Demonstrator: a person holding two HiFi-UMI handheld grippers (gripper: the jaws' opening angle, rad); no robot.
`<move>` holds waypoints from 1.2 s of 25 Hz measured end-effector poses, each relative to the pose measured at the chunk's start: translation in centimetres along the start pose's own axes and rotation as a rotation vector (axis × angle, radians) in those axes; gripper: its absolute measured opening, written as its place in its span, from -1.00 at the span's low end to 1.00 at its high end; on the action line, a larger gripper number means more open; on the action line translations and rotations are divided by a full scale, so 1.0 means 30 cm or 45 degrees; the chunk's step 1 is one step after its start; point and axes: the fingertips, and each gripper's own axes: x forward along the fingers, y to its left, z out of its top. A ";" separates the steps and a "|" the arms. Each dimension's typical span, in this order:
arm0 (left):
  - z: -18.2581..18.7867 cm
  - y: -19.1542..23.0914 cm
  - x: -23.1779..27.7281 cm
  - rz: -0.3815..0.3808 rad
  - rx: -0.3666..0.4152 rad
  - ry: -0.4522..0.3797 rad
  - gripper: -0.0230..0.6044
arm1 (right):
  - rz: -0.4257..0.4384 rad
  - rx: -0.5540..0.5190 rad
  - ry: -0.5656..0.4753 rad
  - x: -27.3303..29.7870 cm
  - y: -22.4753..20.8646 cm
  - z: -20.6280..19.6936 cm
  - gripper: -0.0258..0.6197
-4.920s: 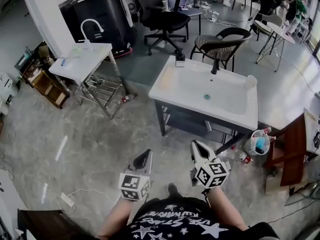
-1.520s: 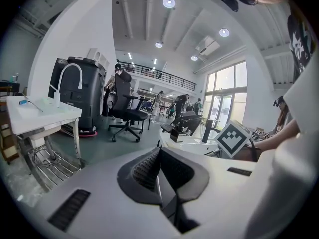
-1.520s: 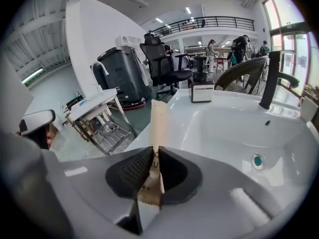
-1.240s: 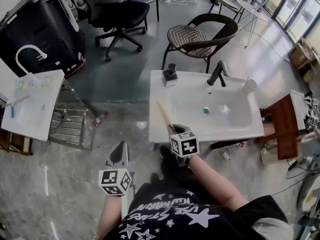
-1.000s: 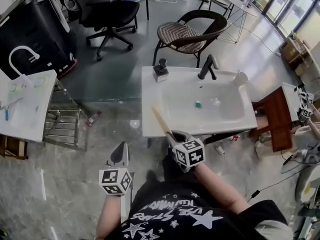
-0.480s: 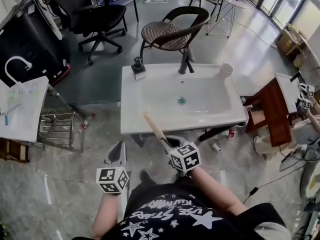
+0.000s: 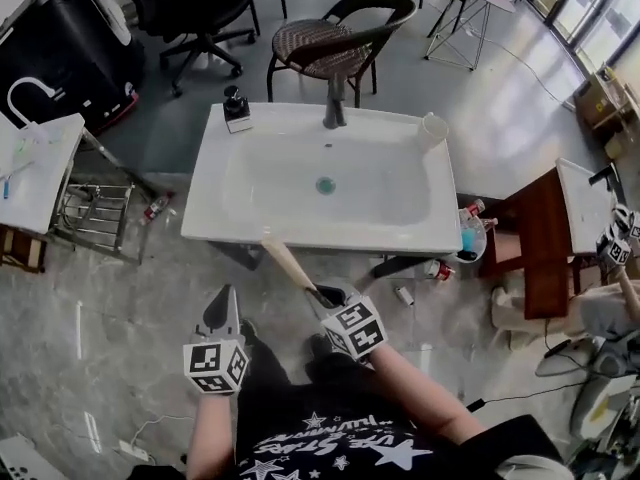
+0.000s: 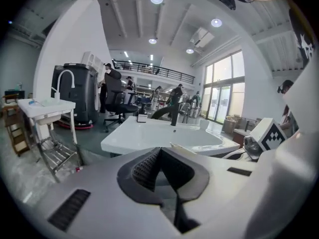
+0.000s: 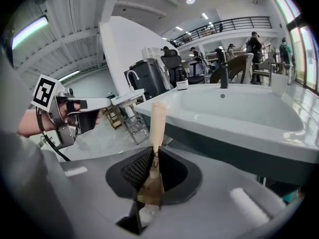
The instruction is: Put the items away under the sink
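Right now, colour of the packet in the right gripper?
Pale tan packet, clearest in right gripper view.

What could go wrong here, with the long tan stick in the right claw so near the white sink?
1. The right claw grips the long tan paper-wrapped stick only near its lower end; most of it projects, so it may tilt or slip.
2. Its free tip appears close to the front rim of the white ceramic sink and could strike it.

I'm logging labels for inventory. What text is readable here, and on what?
"STARS": upside down on the shirt; the rest is unclear.
"U": on the beige tube in the right gripper; other letters hidden.
Nothing else is readable.
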 end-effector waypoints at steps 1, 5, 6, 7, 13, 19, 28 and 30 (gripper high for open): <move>-0.031 -0.010 -0.013 0.035 -0.018 0.007 -0.90 | 0.030 -0.018 0.021 -0.003 0.004 -0.029 -0.81; -0.127 -0.050 -0.074 0.098 -0.060 0.011 -0.90 | 0.096 -0.084 0.105 0.003 0.006 -0.136 -0.81; -0.150 -0.047 -0.087 0.113 -0.058 0.015 -0.90 | 0.109 -0.088 0.121 0.014 0.008 -0.161 -0.81; -0.172 -0.037 -0.098 0.130 -0.057 0.018 -0.90 | 0.119 -0.091 0.138 0.028 0.012 -0.185 -0.81; -0.308 0.070 -0.129 0.198 -0.152 -0.031 -0.90 | 0.110 -0.107 0.209 0.152 0.038 -0.321 -0.81; -0.506 0.154 -0.148 0.202 -0.204 -0.077 -0.90 | 0.019 -0.154 0.206 0.315 -0.003 -0.445 -0.81; -0.820 0.316 -0.122 0.216 -0.257 -0.113 -0.90 | -0.103 -0.237 0.135 0.597 -0.129 -0.544 -0.81; -0.847 0.361 -0.065 0.195 -0.258 -0.127 -0.90 | -0.159 -0.273 0.124 0.678 -0.198 -0.511 -0.81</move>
